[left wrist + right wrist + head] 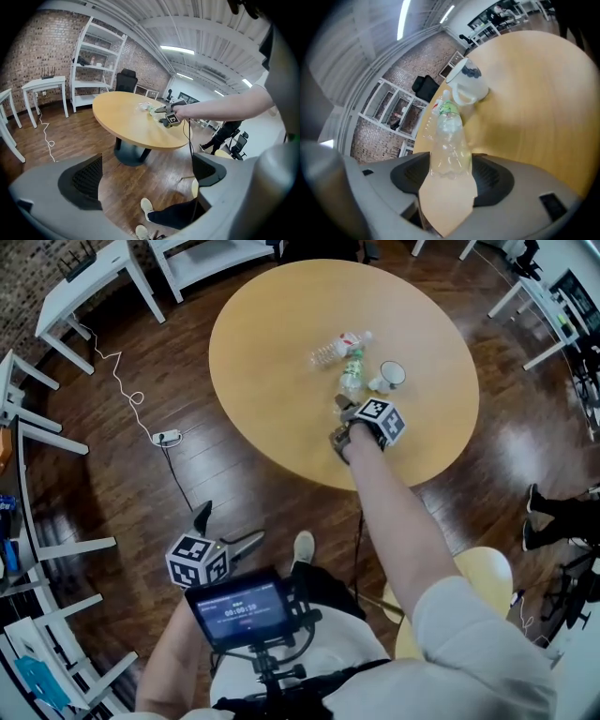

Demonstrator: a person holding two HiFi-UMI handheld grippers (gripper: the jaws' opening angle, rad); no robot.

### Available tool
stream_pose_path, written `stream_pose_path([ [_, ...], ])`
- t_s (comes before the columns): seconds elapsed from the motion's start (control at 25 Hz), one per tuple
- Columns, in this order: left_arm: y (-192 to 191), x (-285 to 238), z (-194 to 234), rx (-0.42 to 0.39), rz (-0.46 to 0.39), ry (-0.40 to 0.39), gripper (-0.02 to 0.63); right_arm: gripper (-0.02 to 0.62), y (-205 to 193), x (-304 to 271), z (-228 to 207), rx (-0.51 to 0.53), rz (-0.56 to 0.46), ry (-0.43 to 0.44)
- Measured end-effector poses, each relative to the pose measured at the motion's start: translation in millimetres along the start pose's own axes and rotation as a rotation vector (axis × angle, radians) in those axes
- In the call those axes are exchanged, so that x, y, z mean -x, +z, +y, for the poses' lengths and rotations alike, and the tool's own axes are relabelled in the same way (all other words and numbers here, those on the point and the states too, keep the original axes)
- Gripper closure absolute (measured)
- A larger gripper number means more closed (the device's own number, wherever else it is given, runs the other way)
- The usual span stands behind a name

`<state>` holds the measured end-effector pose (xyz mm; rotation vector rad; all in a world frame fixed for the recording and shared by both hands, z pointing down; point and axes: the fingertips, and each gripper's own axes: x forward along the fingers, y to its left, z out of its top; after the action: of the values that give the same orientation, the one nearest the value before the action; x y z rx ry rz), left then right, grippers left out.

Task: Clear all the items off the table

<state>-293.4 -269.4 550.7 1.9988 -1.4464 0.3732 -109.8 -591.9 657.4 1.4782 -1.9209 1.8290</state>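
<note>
On the round wooden table (281, 399) lie a clear bottle with a green label (352, 373), a second clear bottle with a red label (339, 346) and a white cup (389, 377) on its side. My right gripper (349, 420) is shut on the base end of the green-label bottle (450, 140), which lies between the dark pads (492, 176); the cup (466, 86) lies just past its cap. My left gripper (225, 529) hangs low off the table by my lap, open and empty, its pads (82, 180) wide apart over the floor.
White desks (89, 282) and shelving (96, 65) stand around the room. A cable with a power strip (167, 437) runs over the dark wood floor. A yellow stool (487, 577) is beside me, and another person's feet (544, 517) show at the right.
</note>
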Motion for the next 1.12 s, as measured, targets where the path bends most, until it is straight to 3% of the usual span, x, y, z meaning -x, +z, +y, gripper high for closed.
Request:
stream_pose_path([
  [0.44,-4,-3,3,-0.005,0.009,-0.011,0.009,0.256,-5,16,0,0.156,0.015,-0.011],
  [0.68,10,-3,-6,-0.075,0.002,-0.056,0.009,0.256,-10,62,3,0.387,-0.004,-0.026],
  [0.88,14,7,-30,-0.15,-0.016,-0.129,0.009,0.256,-26,145,-6,0.522,-0.072,-0.036],
  [1.12,-7,18,-83,-0.252,-0.018,-0.278,0.009,0.256,-61,293,-46,0.546,-0.244,-0.09],
])
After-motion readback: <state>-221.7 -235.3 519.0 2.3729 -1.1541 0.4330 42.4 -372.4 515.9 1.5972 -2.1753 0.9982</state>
